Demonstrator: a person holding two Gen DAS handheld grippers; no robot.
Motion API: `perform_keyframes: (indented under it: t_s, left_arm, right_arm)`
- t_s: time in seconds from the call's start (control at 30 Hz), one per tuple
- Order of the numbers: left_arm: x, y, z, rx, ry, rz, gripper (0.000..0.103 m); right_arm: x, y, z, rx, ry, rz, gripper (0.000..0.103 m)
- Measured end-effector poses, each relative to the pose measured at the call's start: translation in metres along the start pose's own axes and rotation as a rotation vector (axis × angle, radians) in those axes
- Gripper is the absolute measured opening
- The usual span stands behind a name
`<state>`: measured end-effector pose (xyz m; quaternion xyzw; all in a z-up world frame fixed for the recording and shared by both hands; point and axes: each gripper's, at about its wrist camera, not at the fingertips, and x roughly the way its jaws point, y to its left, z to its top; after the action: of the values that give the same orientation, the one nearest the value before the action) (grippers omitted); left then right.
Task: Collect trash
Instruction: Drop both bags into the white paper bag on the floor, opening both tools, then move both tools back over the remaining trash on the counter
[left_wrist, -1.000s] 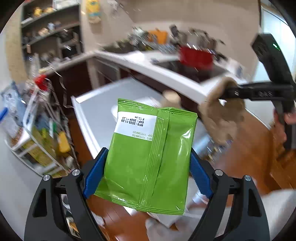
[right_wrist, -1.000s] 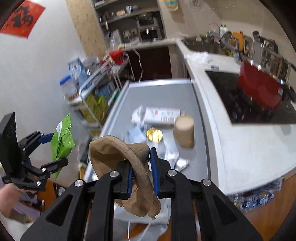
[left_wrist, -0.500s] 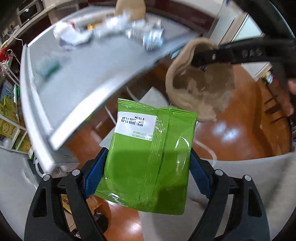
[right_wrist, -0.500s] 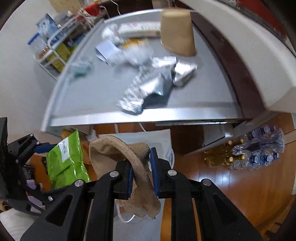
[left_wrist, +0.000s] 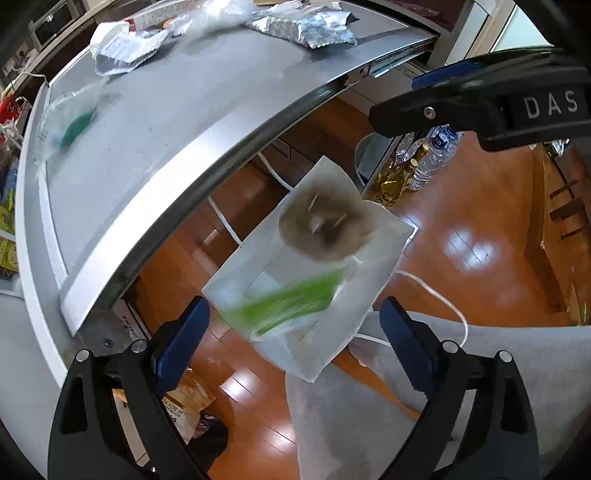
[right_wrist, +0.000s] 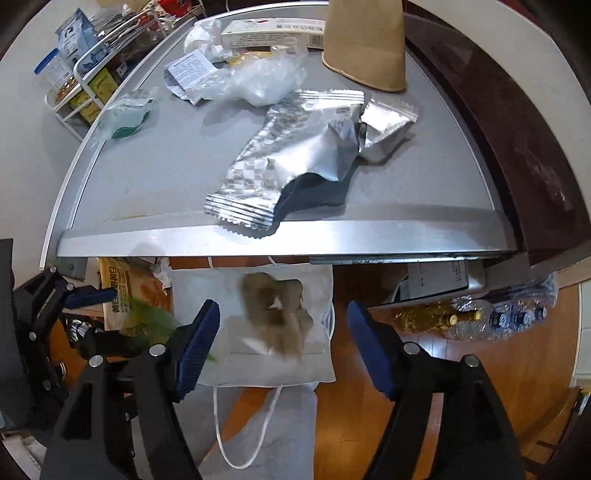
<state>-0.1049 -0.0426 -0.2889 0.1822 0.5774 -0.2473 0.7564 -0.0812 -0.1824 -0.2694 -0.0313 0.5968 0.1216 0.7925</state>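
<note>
Both my grippers hang over the white paper bag (left_wrist: 325, 291) on the wooden floor (left_wrist: 461, 236), just off the front edge of the bench (left_wrist: 155, 122). My left gripper (left_wrist: 293, 328) has its blue pads spread wide with nothing between them, and the green packet (left_wrist: 288, 301) is a blurry streak right at the bag's mouth, below the pads. My right gripper (right_wrist: 282, 338) is spread wide and empty too. The crumpled brown paper (right_wrist: 277, 312) sits inside the bag opening, also blurred, so I can't tell if it's resting on the bottom or in the air. In the left view the brown paper (left_wrist: 321, 225) is toward the far side of the bag, the green packet toward the near side.

Up on the bench there's more trash: a silver foil wrapper (right_wrist: 295, 155) hanging slightly over the front edge, a smaller foil pouch (right_wrist: 388, 125) touching it, a clear plastic wad (right_wrist: 258, 77), a printed paper slip (right_wrist: 190, 72), a long white box (right_wrist: 269, 33), a brown paper cup (right_wrist: 365, 40) upside down, and a small clear bag with green in it (right_wrist: 123, 118) off on its own. Water bottles (right_wrist: 509, 314) lie on the floor under the counter.
</note>
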Motion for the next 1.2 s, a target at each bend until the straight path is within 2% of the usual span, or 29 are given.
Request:
perform_keyframes:
  t_s: [0.37, 0.63, 0.73, 0.77, 0.87, 0.93, 0.97, 1.03, 1.1, 1.2]
  left_arm:
    - [-0.02, 0.007, -0.009, -0.032, -0.029, 0.014, 0.094]
    - [-0.06, 0.009, -0.018, -0.029, -0.107, -0.026, 0.094]
    - [-0.086, 0.012, -0.015, -0.043, -0.169, -0.038, 0.094]
    - [-0.094, 0.013, -0.013, -0.048, -0.194, -0.034, 0.094]
    - [-0.127, 0.025, -0.002, -0.081, -0.302, 0.037, 0.094]
    - [-0.141, 0.035, 0.008, -0.104, -0.358, 0.091, 0.095]
    - [-0.145, 0.042, 0.012, -0.112, -0.378, 0.11, 0.1]
    - [-0.152, 0.056, 0.025, -0.118, -0.426, 0.174, 0.101]
    - [-0.15, 0.066, 0.037, -0.105, -0.427, 0.231, 0.101]
    - [-0.138, 0.083, 0.053, -0.071, -0.414, 0.301, 0.101]
  right_arm:
    - [-0.028, -0.019, -0.008, 0.011, -0.016, -0.023, 0.071]
    - [-0.066, -0.017, -0.007, 0.006, -0.082, -0.023, 0.071]
    - [-0.084, -0.015, -0.001, 0.002, -0.127, -0.041, 0.077]
    - [-0.092, -0.015, 0.003, 0.006, -0.153, -0.052, 0.082]
    - [-0.113, -0.015, 0.02, 0.044, -0.224, -0.066, 0.093]
    - [-0.119, -0.015, 0.034, 0.067, -0.253, -0.065, 0.093]
    - [-0.121, -0.015, 0.04, 0.077, -0.263, -0.056, 0.094]
    - [-0.121, -0.011, 0.056, 0.098, -0.277, -0.037, 0.096]
    - [-0.118, -0.005, 0.07, 0.098, -0.293, -0.046, 0.096]
    - [-0.108, 0.005, 0.082, 0.078, -0.288, -0.105, 0.099]
